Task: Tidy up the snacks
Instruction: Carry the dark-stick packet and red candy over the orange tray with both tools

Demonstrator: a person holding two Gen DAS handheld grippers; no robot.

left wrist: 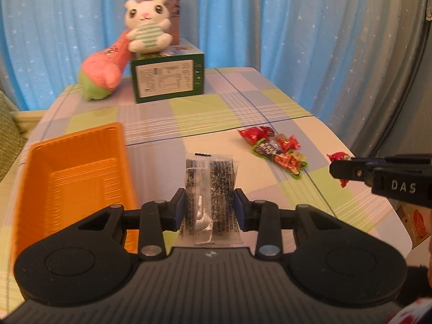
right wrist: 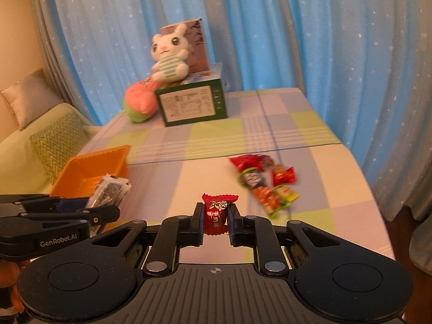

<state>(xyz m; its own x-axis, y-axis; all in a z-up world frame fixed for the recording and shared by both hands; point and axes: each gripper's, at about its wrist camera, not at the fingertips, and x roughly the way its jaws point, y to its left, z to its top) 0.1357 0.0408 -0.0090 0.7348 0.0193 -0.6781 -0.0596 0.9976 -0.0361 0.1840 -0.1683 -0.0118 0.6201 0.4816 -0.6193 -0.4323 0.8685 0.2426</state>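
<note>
Left wrist view has the clear packet of dark snack (left wrist: 210, 197) clamped upright between the blue pads of my left gripper (left wrist: 210, 207), its top edge standing up ahead of the fingertips and its lower edge hanging back toward the gripper body. Just to the left of that gripper sits the orange tray (left wrist: 35, 183), its near wall partly hidden behind my left finger linkage. Ahead and to the right, the loose pile of snacks (left wrist: 275, 148) lies on the checked tablecloth (left wrist: 216, 113), red and green wrappers touching one another. Farther right my right gripper (left wrist: 341, 168) reaches in from the edge, closed on a red candy (left wrist: 338, 156) that shows above and below its tip. From the right wrist, that red candy (right wrist: 216, 216) is pinched between the two fingers, with the pile (right wrist: 266, 183) ahead and to the right and the tray (right wrist: 81, 167) off to the left past my left gripper (right wrist: 105, 205). Well beyond both, a green box (left wrist: 167, 78) stands at the far end of the table with a white plush rabbit (left wrist: 148, 24) on top and a pink plush toy (left wrist: 102, 67) leaning against it, before a blue curtain (left wrist: 297, 27).
</note>
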